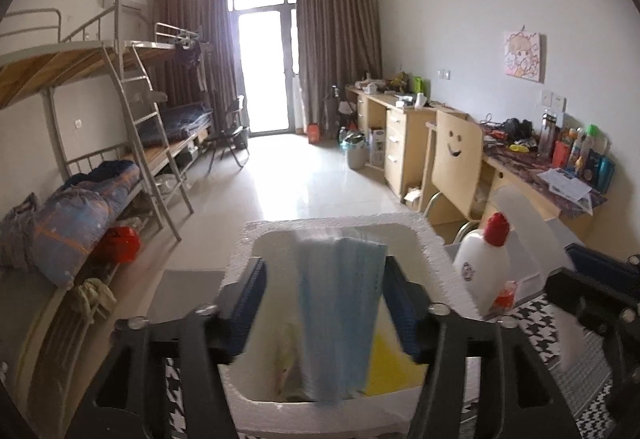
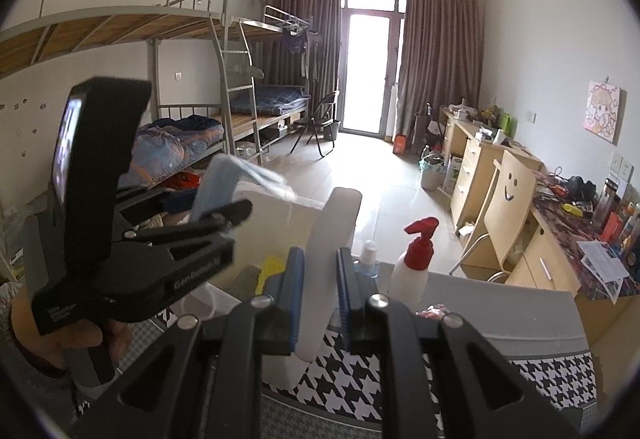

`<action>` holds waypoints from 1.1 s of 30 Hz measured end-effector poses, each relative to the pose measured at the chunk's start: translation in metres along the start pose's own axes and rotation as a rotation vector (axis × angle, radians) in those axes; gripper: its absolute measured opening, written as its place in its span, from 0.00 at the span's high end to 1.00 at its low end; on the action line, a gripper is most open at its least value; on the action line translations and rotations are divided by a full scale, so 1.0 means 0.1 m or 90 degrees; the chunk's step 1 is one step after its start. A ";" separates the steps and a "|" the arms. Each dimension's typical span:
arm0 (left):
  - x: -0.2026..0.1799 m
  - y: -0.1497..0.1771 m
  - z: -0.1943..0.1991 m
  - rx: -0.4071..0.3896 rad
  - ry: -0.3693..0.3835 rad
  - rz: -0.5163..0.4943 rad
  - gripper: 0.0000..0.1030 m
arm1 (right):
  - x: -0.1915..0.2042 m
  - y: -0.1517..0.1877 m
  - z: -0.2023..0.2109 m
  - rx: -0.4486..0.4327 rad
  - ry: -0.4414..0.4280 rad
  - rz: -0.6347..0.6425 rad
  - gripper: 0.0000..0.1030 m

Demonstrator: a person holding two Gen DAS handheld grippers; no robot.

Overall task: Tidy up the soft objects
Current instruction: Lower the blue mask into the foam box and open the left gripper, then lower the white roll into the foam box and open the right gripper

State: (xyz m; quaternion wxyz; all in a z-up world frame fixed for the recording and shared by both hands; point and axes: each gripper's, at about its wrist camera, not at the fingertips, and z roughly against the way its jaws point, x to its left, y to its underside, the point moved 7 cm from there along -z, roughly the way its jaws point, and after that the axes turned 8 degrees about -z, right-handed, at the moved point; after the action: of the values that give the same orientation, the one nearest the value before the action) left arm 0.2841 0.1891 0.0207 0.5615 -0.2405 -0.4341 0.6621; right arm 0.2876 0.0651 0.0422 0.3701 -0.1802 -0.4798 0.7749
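While a blue cloth [image 1: 340,315] hangs blurred, the foam box [image 1: 436,259] holds yellow fabric [image 1: 390,367] (partly hidden).

two grippers are seen: the left gripper [image 1: 324,303] and the right gripper [image 2: 318,291]. one light blue cloth [image 1: 340,315] and one yellow cloth [image 1: 390,363] are counted, both at one white foam box [image 1: 444,259]. one white strip [image 2: 328,263] is counted. one white bottle with a red cap [image 2: 412,267] and one small clear bottle [image 2: 368,259] are seen. two bunk beds [image 2: 192,51], one wooden chair [image 2: 508,199], one folding chair [image 2: 320,119] and one wall picture [image 2: 602,111] are counted.
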 end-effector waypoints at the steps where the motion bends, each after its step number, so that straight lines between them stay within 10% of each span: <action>1: 0.01 0.01 0.00 0.002 -0.001 -0.002 0.34 | 0.00 0.00 -0.01 0.001 0.001 0.000 0.82; 10: 0.16 -0.01 0.13 -0.023 -0.025 0.015 0.10 | 0.00 -0.01 -0.05 0.005 0.002 0.004 0.82; 33: 0.53 0.04 0.46 -0.071 -0.084 0.059 0.01 | 0.08 -0.08 -0.29 0.020 -0.026 0.015 0.82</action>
State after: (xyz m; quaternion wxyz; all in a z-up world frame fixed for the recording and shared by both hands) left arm 0.2317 0.2258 0.0490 0.4861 -0.2476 -0.4948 0.6764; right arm 0.3038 0.0908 0.0356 0.3540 -0.1641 -0.4726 0.7902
